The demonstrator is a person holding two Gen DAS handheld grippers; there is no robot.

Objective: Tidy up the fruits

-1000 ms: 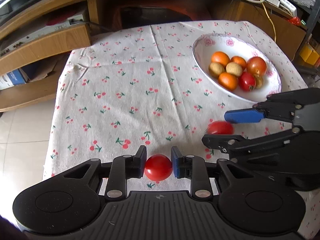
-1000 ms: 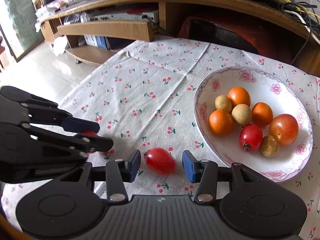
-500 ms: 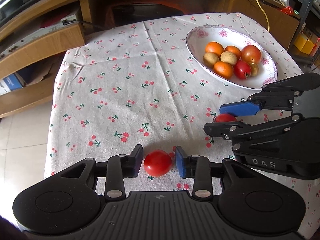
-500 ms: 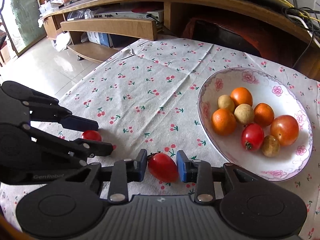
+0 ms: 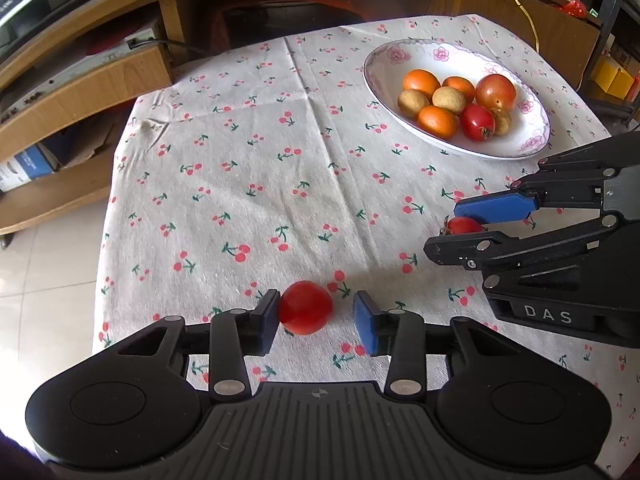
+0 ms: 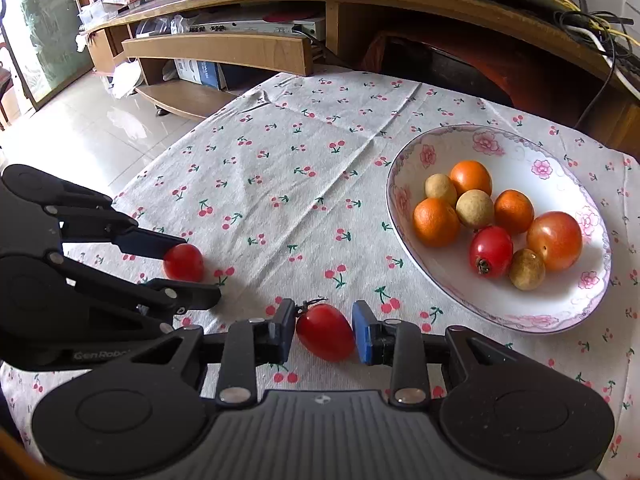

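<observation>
between the fingers of my left claw sits a round red tomato, touching my left pad with a gap on the other side, so that claw is open. my right claw is closed on an oval tomato, pads touching both sides. farther ahead to the right, on the cherry-print cloth, stands the flowered bowl of fruit.

You face a table draped in a white cherry-print cloth. On it rest a floral-rimmed bowl at your far right, a round red tomato near your front edge, and an oval red tomato, stem leftward, just right of it.
</observation>
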